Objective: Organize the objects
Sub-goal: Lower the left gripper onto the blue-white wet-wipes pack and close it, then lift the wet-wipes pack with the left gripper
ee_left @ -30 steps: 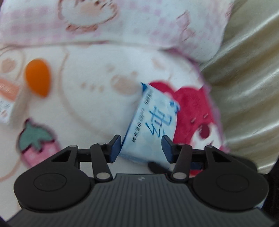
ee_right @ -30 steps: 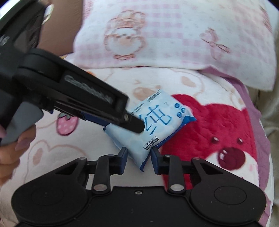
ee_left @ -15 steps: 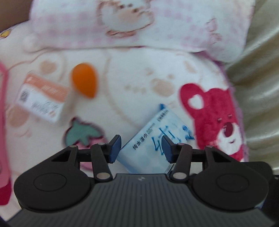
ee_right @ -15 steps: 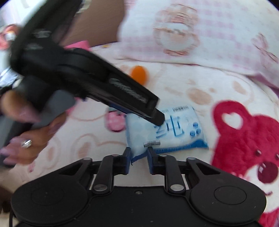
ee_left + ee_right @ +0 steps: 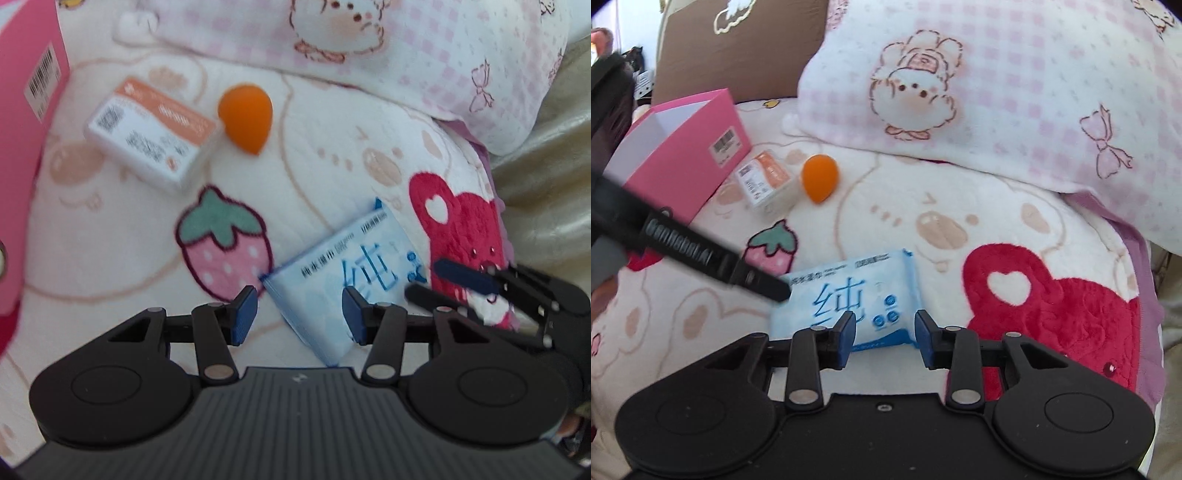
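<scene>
A light blue wet-wipe pack (image 5: 849,295) lies flat on the cartoon blanket (image 5: 886,221). My right gripper (image 5: 885,334) is opening; the pack's near edge sits between its blue pads without being pressed. My left gripper (image 5: 299,314) stands open low over the pack's (image 5: 343,280) lower corner, its pads clear of it. In the right wrist view the left gripper (image 5: 768,290) reaches in from the left, tip at the pack's left edge. The right gripper (image 5: 424,278) shows at the right of the left wrist view.
An open pink box (image 5: 683,147) stands at the back left, with a small white-and-orange box (image 5: 764,181) and an orange teardrop sponge (image 5: 820,177) beside it. A pink checked pillow (image 5: 997,92) lies across the back. A beige quilted cover (image 5: 546,184) borders the right.
The right gripper was shut on the pack's corner and has now parted its jaws. The pack has swung round and settled flat. The left gripper has shifted left, bringing the pink box into view.
</scene>
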`<move>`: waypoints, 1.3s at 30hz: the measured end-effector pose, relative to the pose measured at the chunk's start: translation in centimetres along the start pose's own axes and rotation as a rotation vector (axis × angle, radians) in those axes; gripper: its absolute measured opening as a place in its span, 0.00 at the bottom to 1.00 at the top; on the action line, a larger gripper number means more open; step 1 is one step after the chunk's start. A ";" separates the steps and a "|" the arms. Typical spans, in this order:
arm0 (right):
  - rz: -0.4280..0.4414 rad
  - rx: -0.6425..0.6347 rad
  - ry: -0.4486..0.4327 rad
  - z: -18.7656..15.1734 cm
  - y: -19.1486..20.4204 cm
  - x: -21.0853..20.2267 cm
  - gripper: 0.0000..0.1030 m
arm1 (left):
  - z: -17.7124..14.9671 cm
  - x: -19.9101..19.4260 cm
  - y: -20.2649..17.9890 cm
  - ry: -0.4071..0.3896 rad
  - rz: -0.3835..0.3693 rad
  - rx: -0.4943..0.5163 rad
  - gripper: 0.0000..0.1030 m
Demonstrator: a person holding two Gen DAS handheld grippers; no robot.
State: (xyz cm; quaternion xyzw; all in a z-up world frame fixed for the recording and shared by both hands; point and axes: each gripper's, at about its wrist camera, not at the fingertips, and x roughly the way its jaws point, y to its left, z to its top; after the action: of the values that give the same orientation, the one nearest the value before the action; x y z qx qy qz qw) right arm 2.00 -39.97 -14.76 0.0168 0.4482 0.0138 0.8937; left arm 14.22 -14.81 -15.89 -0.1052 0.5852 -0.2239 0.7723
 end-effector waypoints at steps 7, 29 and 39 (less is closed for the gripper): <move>-0.037 0.038 0.038 1.0 -0.3 1.9 0.49 | -1.4 1.7 1.4 0.007 -0.074 -0.106 0.50; 0.027 0.147 0.084 -1.7 0.1 2.1 0.58 | -1.9 2.0 2.3 -0.049 -0.131 -0.106 0.32; 0.013 -0.011 0.105 -1.5 3.5 0.2 0.42 | -2.7 0.7 1.6 -0.056 -0.154 -0.092 0.33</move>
State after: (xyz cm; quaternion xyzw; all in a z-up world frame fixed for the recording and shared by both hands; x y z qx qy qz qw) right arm 0.90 -36.43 -15.67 0.0141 0.4943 0.0229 0.8689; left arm 12.14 -13.43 -18.00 -0.1915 0.5630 -0.2523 0.7633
